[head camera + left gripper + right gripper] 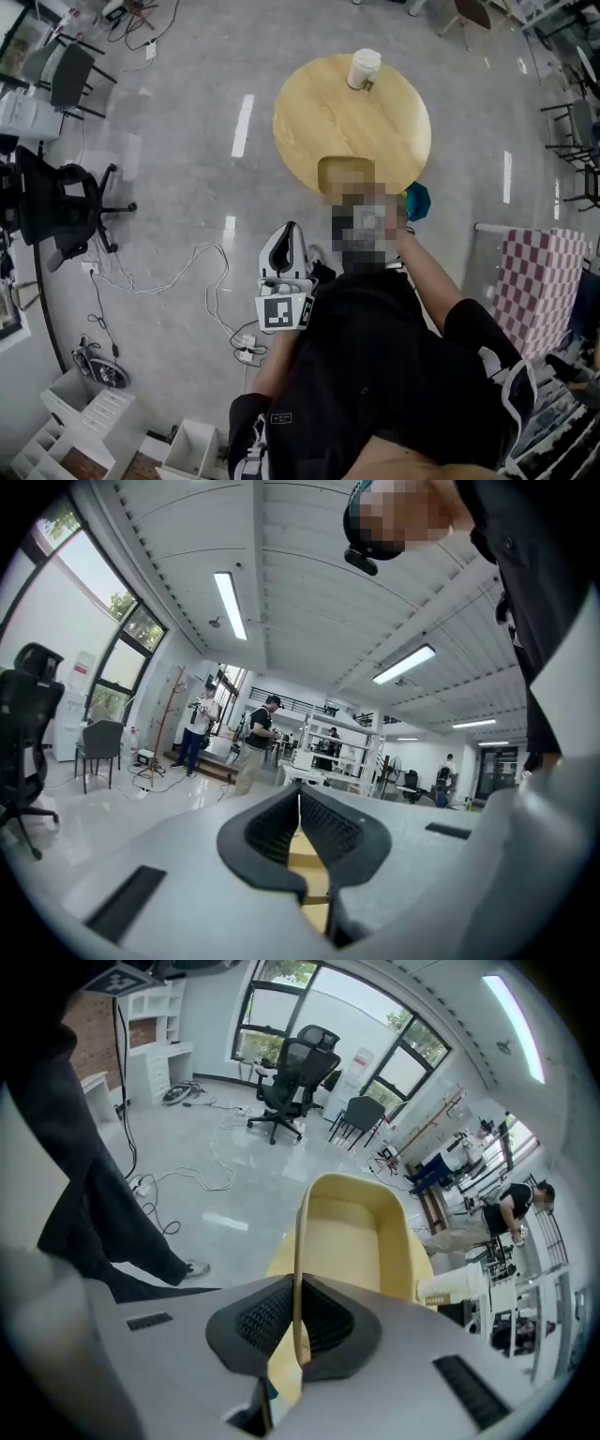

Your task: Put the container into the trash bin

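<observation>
Right gripper view, right gripper (296, 1312) clamped on yellow container (352, 1241), left gripper (300, 810) closed, empty

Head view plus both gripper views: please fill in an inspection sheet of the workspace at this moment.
Surface: round wooden table, mostly bare.
Job's things: tan container, held by one wall over the table's near edge; trash bin not identified.
Clutter: paper cup near the table's far edge; teal object by the near edge, cannot tell what it is.
Tools: right tool shut on the container's wall; left tool shut, nothing between its jaws.
Cables: loose cables on the floor to the person's left.
Surroundings: glossy grey floor, black office chair, checkered item, people standing in the background.
</observation>
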`<state>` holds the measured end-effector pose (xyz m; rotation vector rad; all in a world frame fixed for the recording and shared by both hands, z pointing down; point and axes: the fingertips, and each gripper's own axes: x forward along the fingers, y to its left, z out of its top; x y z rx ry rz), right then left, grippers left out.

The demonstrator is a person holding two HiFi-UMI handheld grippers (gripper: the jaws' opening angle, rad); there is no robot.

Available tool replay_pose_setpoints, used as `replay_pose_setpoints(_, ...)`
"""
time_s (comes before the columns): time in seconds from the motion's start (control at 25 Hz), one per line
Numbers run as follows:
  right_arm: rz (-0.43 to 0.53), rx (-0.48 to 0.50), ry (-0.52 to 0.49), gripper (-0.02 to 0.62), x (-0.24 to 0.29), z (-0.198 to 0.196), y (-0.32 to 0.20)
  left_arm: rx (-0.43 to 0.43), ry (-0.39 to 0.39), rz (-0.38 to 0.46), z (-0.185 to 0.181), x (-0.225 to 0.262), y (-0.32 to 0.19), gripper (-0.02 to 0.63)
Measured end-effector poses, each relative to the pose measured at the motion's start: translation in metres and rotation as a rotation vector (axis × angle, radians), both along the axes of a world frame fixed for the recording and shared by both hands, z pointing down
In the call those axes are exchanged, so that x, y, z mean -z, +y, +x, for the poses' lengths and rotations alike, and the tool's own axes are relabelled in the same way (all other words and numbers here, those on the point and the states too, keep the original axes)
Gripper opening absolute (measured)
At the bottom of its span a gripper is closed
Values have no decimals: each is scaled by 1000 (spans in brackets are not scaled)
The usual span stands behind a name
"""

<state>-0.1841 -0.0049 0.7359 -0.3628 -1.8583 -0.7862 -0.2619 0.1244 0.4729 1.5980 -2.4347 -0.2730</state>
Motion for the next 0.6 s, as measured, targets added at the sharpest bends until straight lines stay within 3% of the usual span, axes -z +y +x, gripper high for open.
replay_pose_setpoints(0.2,-12,-147,-50,35,36,50,19,-155,-5,11,32,3,-6,14)
replay_pose_setpoints(0.6,-50,-380,-110,35,70,148,14,-356,2,9,110,5,-47,14)
